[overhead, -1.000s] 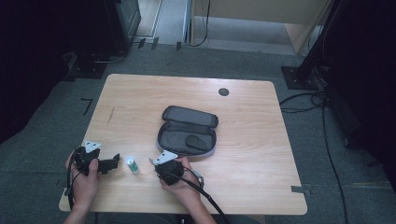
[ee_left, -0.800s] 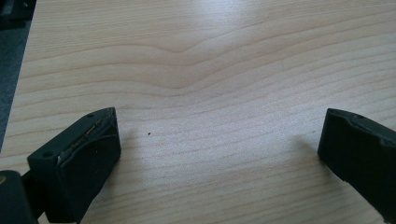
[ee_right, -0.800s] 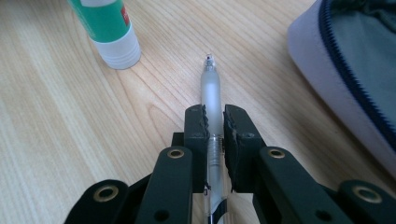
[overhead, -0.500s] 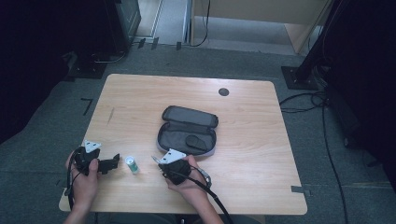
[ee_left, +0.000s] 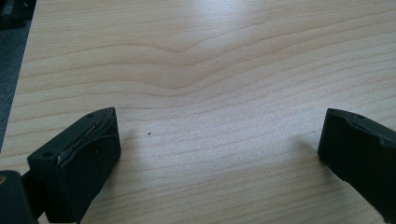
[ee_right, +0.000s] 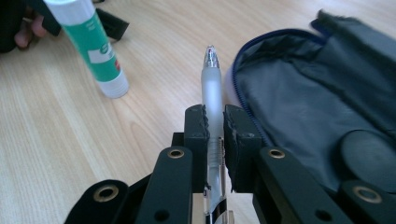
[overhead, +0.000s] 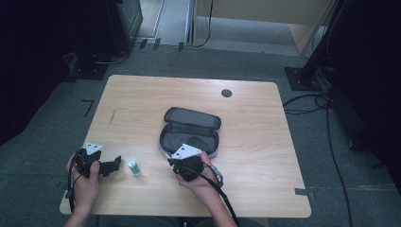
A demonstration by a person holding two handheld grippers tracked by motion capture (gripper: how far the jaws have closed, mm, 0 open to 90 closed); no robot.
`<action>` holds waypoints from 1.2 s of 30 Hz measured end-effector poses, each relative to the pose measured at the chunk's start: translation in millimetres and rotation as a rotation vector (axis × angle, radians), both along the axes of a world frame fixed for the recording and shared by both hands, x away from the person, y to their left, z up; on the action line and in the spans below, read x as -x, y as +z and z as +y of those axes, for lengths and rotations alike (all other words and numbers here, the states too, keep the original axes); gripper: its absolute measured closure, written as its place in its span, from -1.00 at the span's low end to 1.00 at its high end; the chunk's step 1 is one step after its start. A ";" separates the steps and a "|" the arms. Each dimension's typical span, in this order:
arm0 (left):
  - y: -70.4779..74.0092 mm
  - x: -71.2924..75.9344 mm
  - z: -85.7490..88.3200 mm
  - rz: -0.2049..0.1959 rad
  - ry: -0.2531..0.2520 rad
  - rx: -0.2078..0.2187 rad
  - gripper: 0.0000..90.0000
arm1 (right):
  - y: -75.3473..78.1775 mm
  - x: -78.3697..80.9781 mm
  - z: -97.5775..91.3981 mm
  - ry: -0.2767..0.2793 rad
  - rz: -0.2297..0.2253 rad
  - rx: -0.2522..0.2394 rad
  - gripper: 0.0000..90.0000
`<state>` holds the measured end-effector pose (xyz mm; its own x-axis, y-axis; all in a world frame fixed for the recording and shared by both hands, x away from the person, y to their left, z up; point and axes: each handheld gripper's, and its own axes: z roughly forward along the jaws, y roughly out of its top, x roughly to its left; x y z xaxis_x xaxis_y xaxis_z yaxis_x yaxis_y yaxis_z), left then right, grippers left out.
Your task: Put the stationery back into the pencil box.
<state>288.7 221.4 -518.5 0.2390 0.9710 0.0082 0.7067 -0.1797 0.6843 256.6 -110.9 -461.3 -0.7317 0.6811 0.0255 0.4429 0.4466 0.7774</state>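
We are counting one pen (ee_right: 212, 100), one glue stick (ee_right: 91, 46), one open pencil case (overhead: 190, 132) and two hand-held grippers on the wooden surface (overhead: 255, 156). We are holding the right hand-held gripper (ee_right: 215, 122) closed tight on the pen, which is running straight out between its jaws, its long axis in line with the gripper and its tip pointing ahead, just beside the case's zipped rim. In the high view this right hand-held gripper (overhead: 187, 165) is sitting at the near edge of the case, whose lid is lying back away from us. The glue stick (overhead: 134, 167) is standing upright between our two grippers. We are keeping the left hand-held gripper (ee_left: 219, 149) wide open over bare wood, gripping nothing. A dark round hole (overhead: 226, 93) is sitting near the surface's far edge.
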 end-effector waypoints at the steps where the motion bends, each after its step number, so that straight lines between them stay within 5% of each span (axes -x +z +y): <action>1: 0.0 0.0 0.0 0.000 0.000 0.000 -1.00 | 2.1 -1.3 -2.2 0.004 -0.008 -0.002 0.79; 20: 0.1 0.0 0.1 0.001 -0.001 -0.001 -1.00 | 47.8 -33.0 -32.9 -0.012 -0.058 0.001 0.79; 36: -0.1 0.0 0.0 -0.001 0.000 0.000 -1.00 | 44.5 -73.0 -41.1 0.035 -0.073 0.019 0.79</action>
